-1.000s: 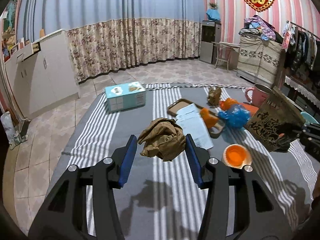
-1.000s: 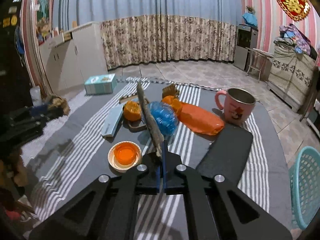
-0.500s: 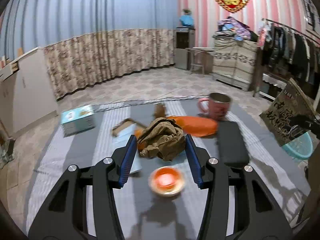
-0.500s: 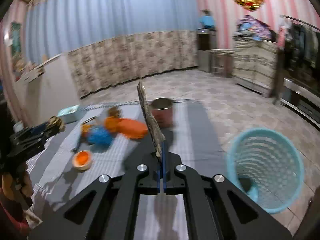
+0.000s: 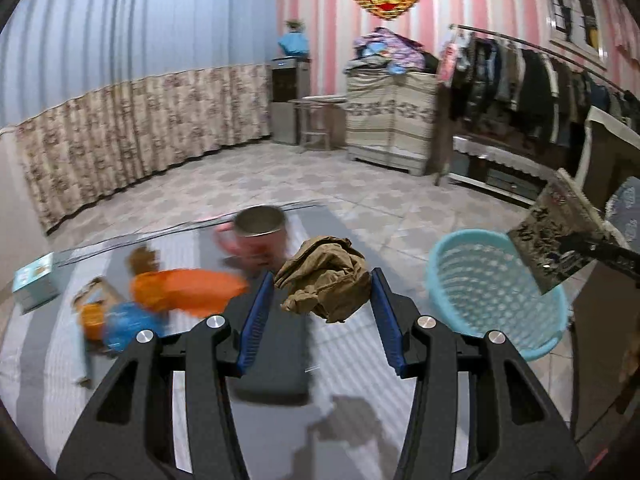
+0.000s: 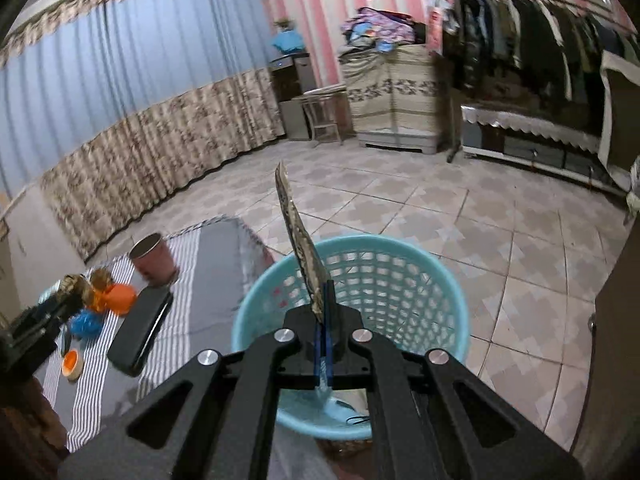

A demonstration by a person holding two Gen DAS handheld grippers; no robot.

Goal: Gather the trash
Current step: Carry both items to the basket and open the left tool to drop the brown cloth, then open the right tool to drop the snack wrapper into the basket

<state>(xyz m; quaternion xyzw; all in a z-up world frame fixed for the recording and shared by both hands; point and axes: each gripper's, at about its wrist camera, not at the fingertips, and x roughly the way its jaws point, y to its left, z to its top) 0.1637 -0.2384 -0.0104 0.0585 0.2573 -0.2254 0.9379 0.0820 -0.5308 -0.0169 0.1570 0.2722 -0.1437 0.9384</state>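
Left hand-held gripper [image 5: 322, 318]: you have it clamped on the crumpled brown wad [image 5: 325, 276], which sits between the blue pads [image 5: 255, 326] and sticks out toward 12 o'clock.
Brown wad: creased tan paper or cloth, bunched into a loose lump; held above the striped bench [image 5: 352, 364].
Right hand-held gripper [image 6: 325, 322]: your jaws are clenched on the flat printed packet [image 6: 301, 246], gripped edge-on and rising toward 11 o'clock.
Printed packet: thin, dark, mottled print; in the left wrist view it shows dark characters at 3 o'clock.
Blue basket [image 6: 424, 276]: light blue, perforated, on the tiled floor; directly under your packet, and at 3 o'clock of the brown wad.
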